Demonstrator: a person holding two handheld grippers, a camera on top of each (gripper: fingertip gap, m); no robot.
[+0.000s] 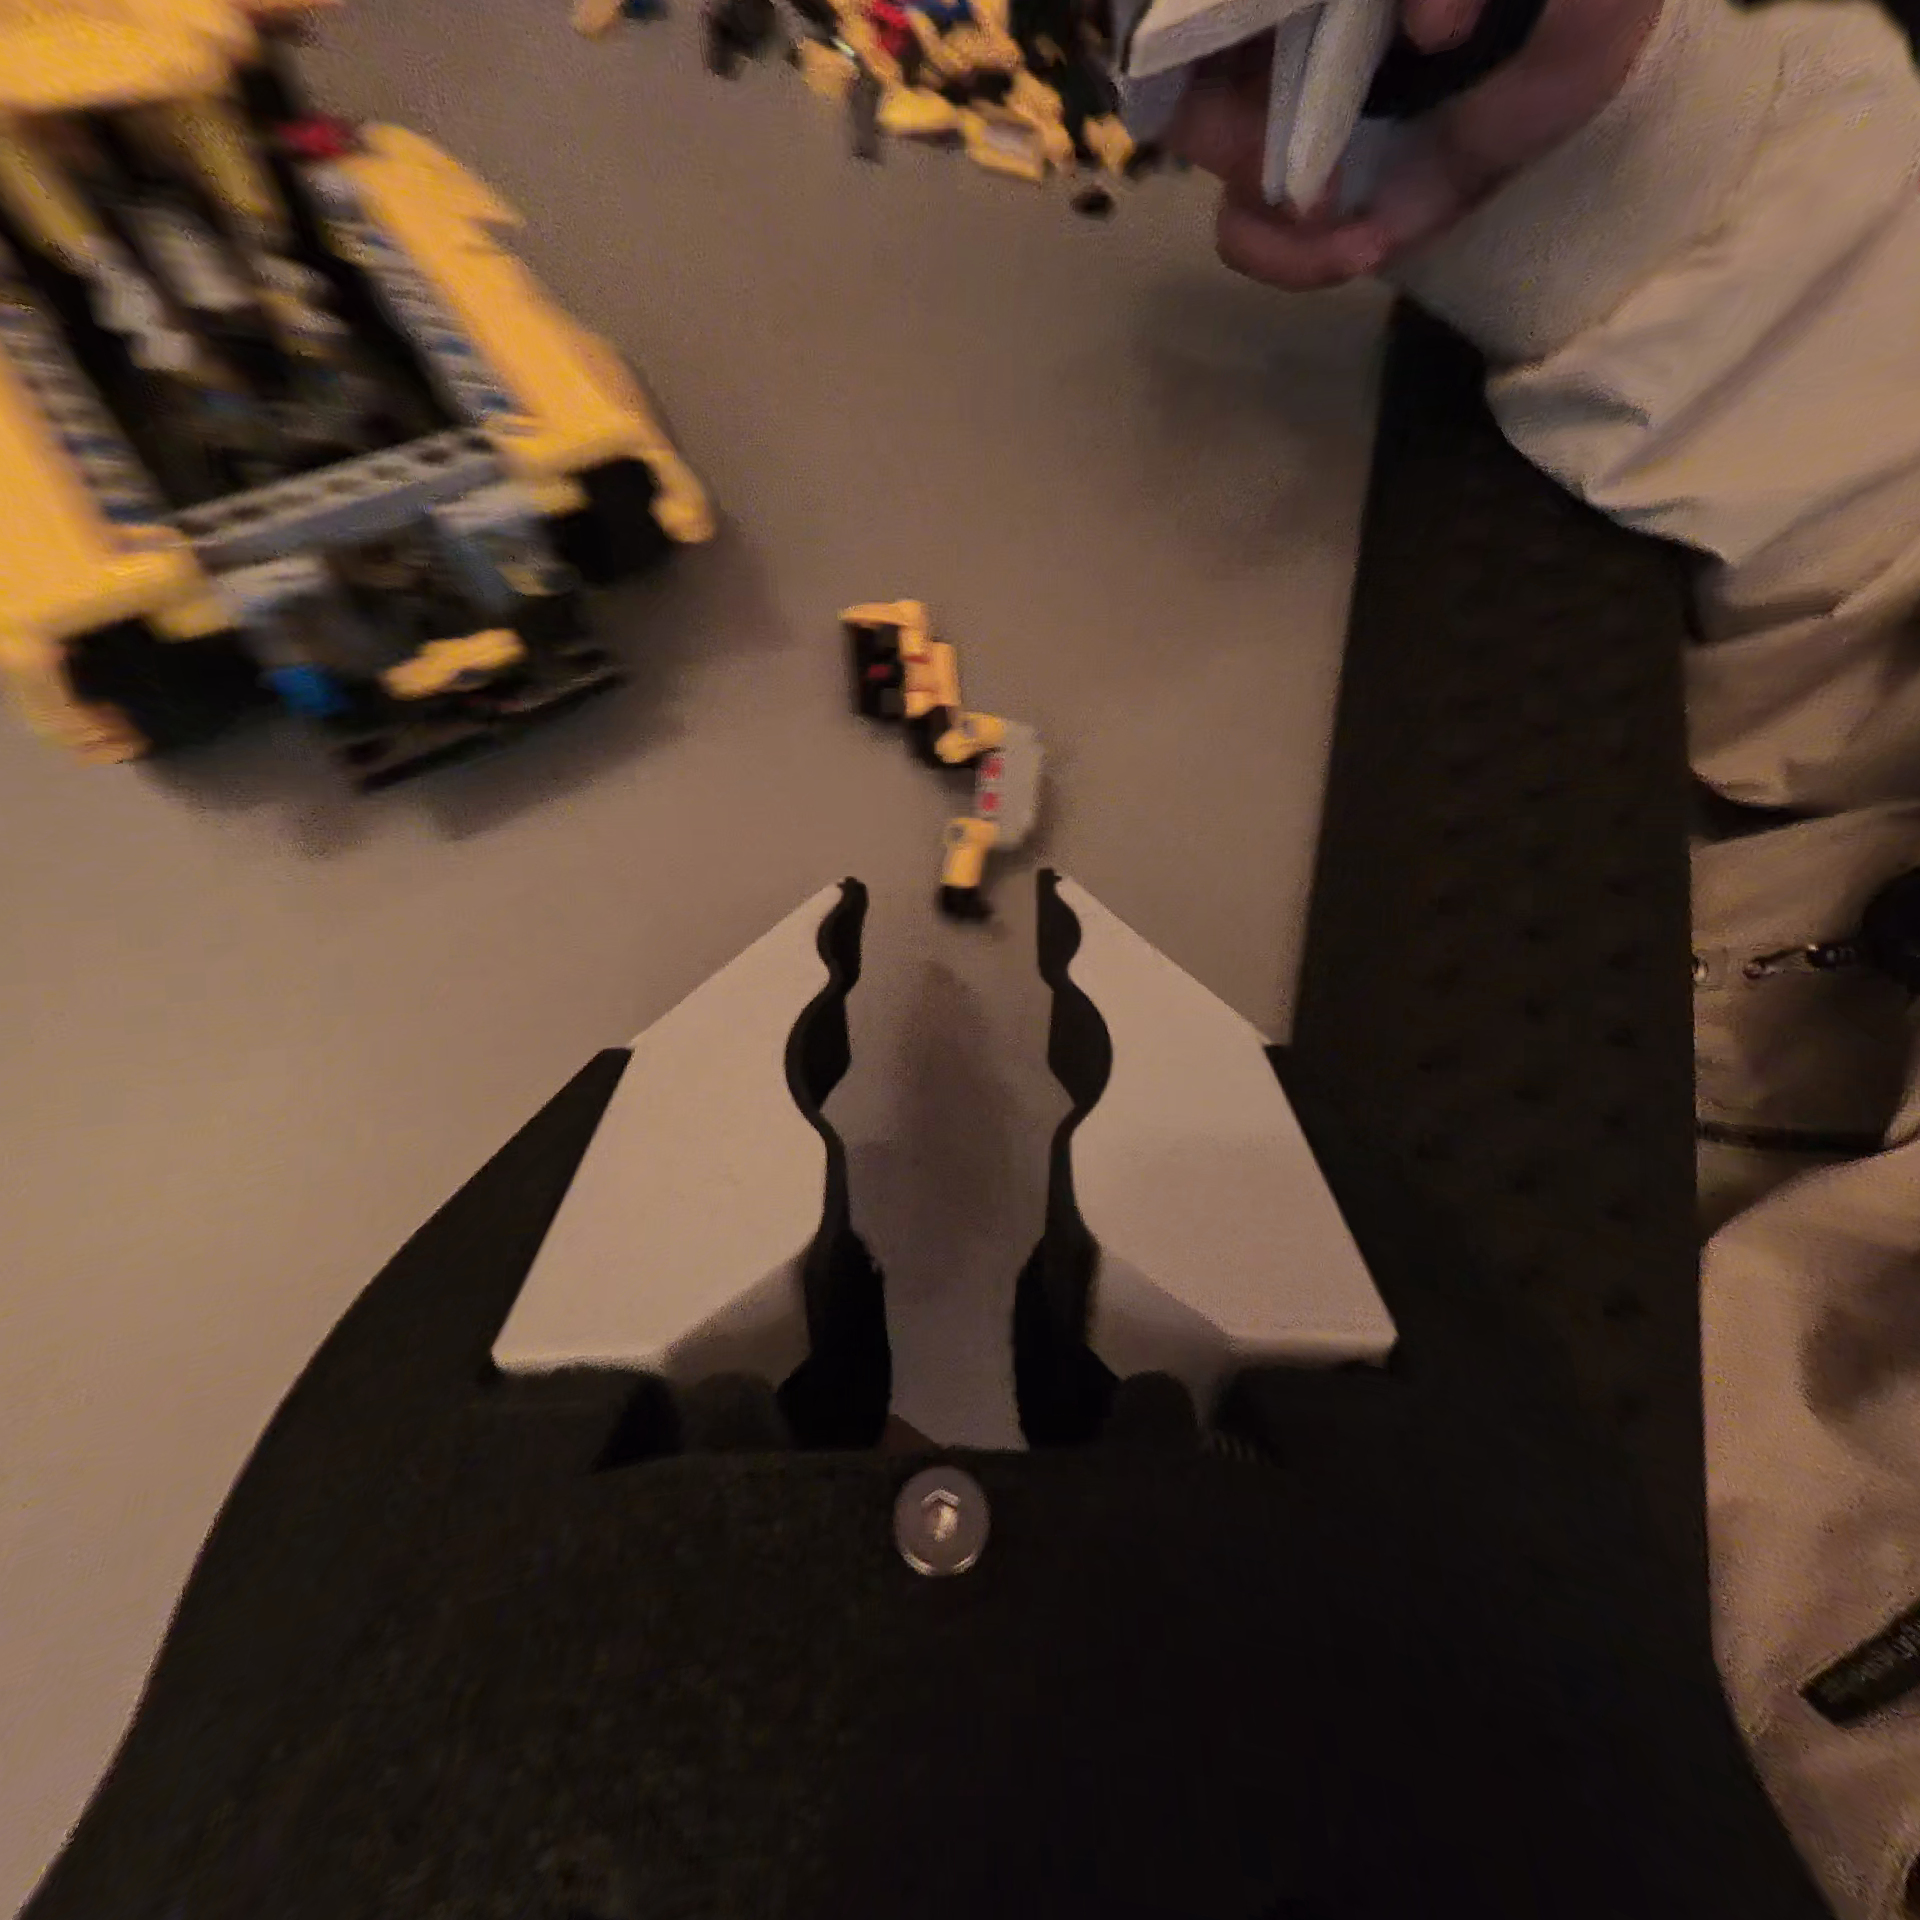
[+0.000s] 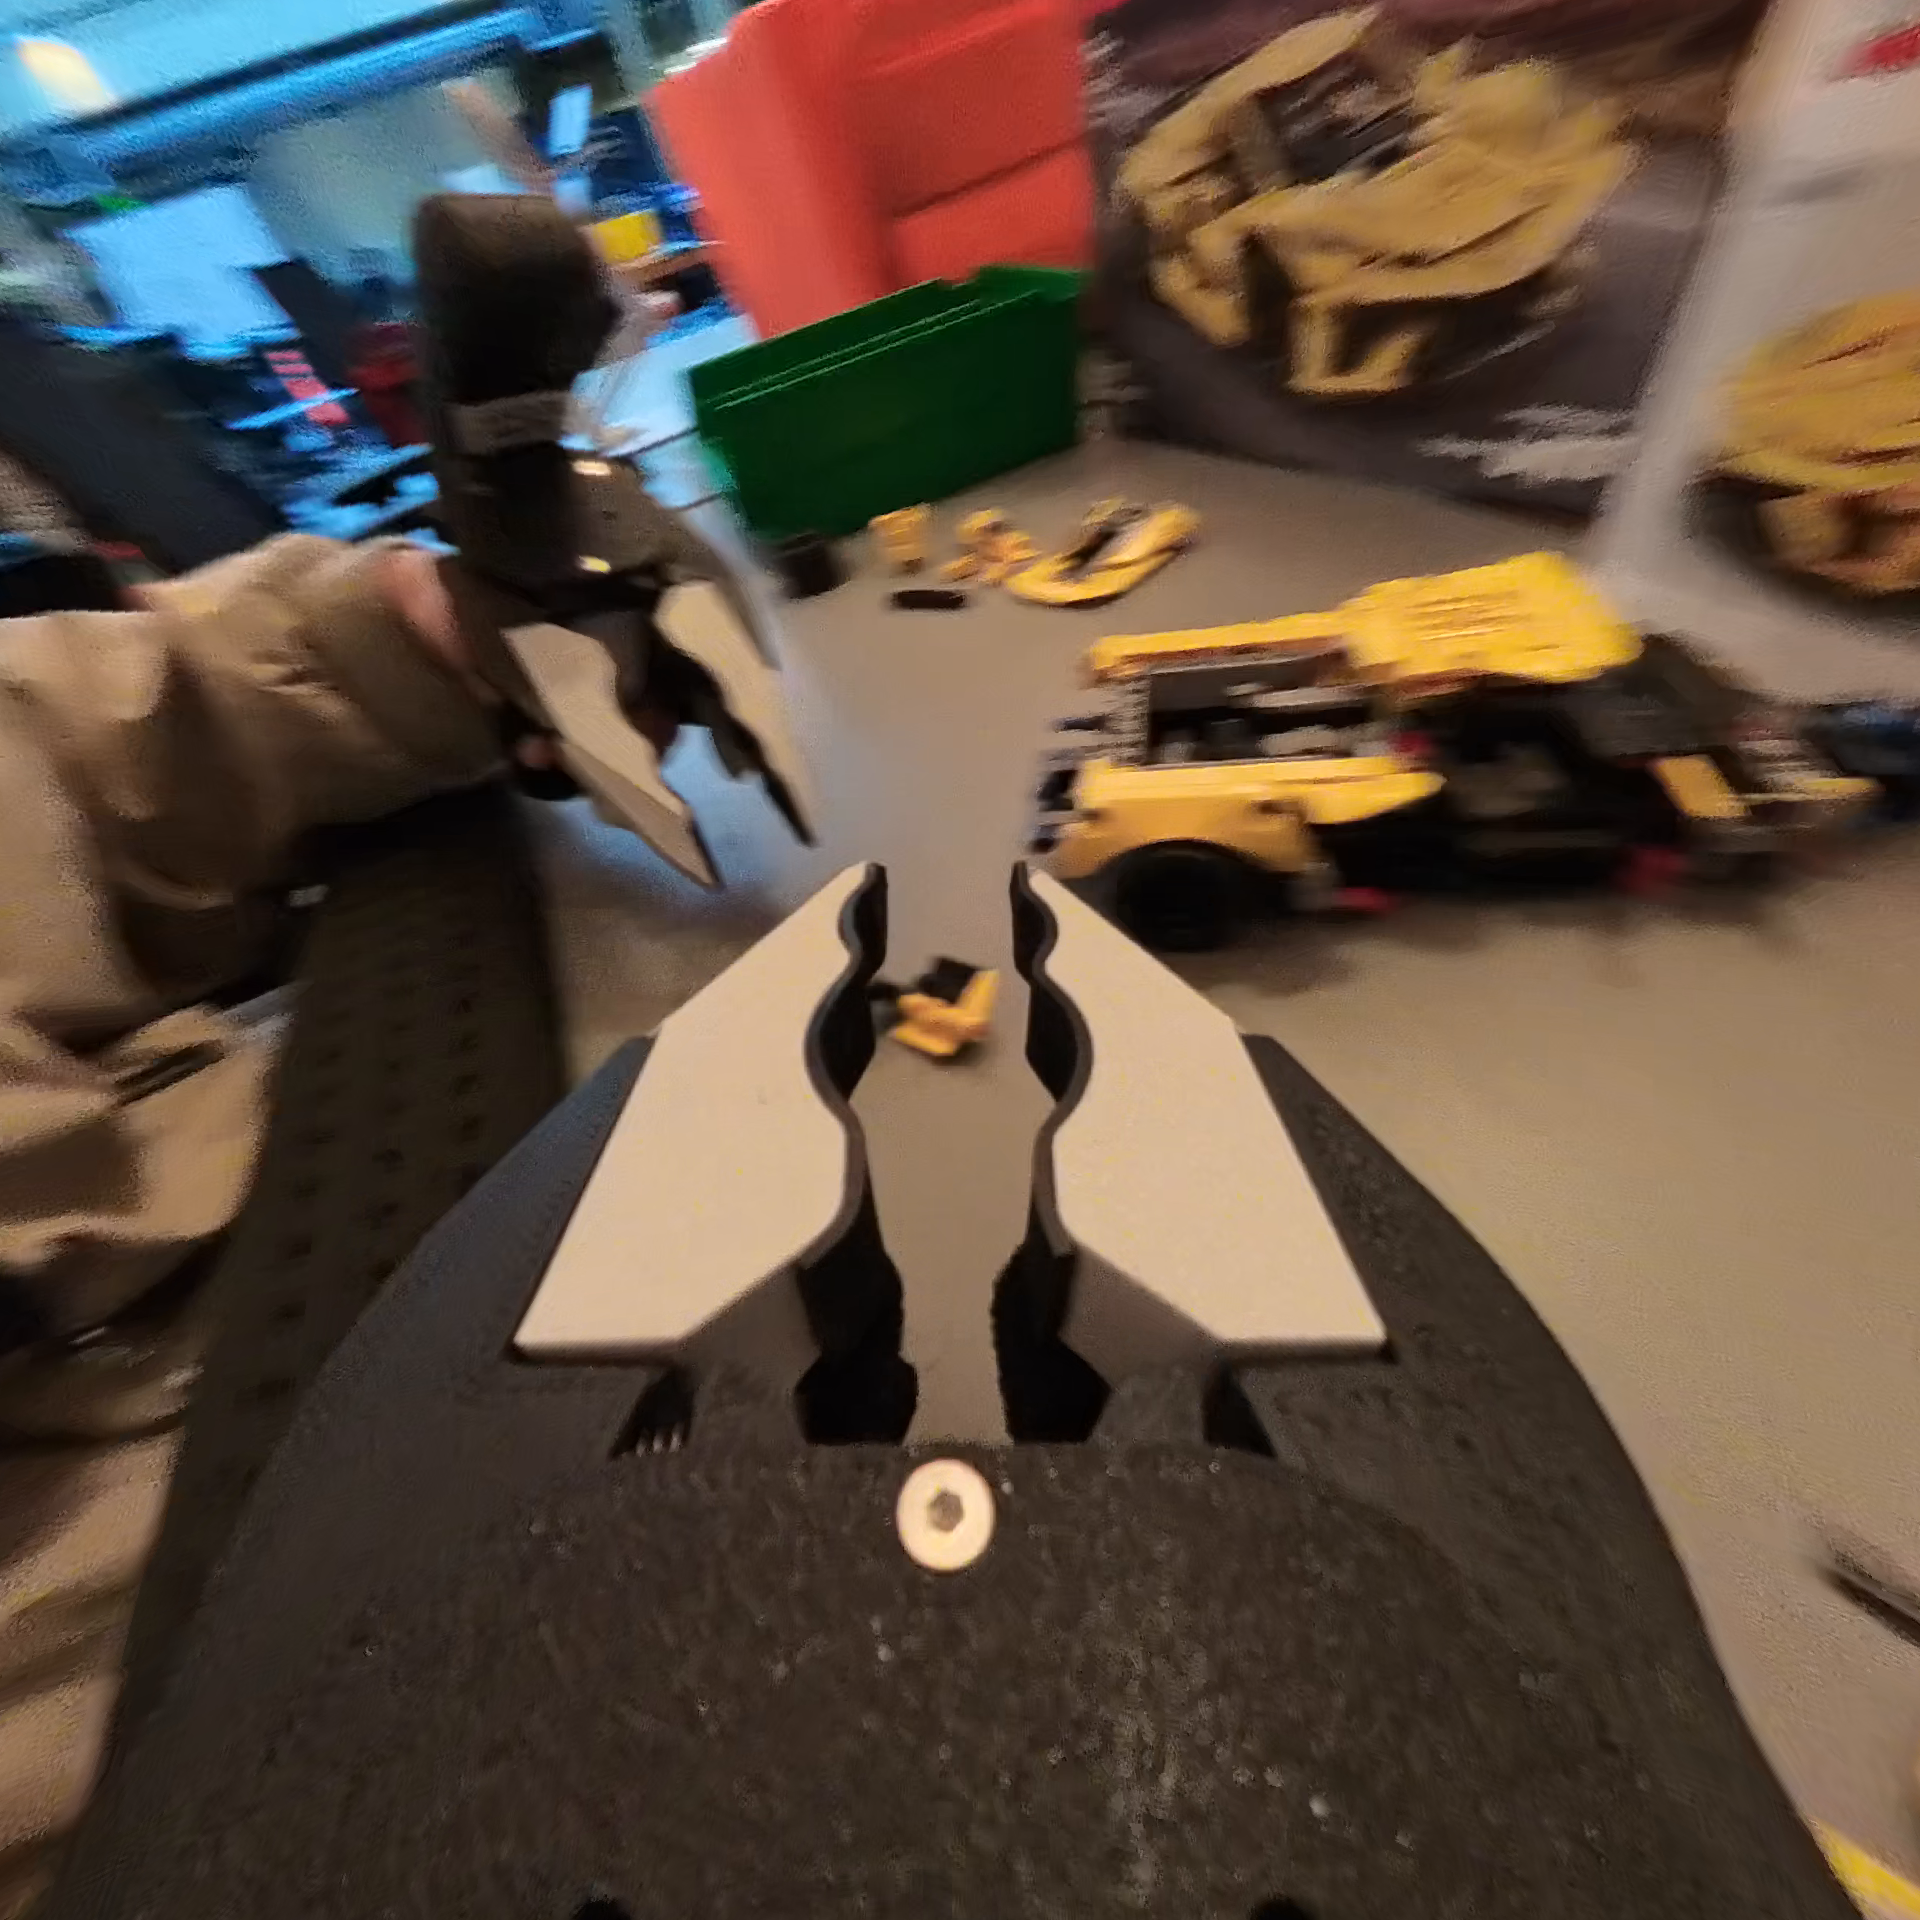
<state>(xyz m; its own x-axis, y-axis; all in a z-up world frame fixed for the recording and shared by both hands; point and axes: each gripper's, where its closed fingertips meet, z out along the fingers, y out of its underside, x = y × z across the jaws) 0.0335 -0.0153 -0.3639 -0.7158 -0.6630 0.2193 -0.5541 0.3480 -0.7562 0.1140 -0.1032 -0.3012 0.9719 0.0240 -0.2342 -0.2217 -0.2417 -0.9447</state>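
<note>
A small yellow, black and grey brick assembly lies on the grey table, just beyond my left gripper's tips. My left gripper is open and empty, pointing down at it. In the right wrist view the same small assembly shows between and beyond my fingers. My right gripper is open and empty above the table. The left gripper shows there at left, held by a hand in a beige sleeve. A large yellow and black brick-built vehicle stands at left; it also shows in the right wrist view.
A pile of loose yellow and black pieces lies at the far edge. More loose parts lie before a green bin. A printed box and an orange chair stand behind. The table's dark edge runs at right. The gap from one gripper's tips to the other's is roughly 15 centimeters.
</note>
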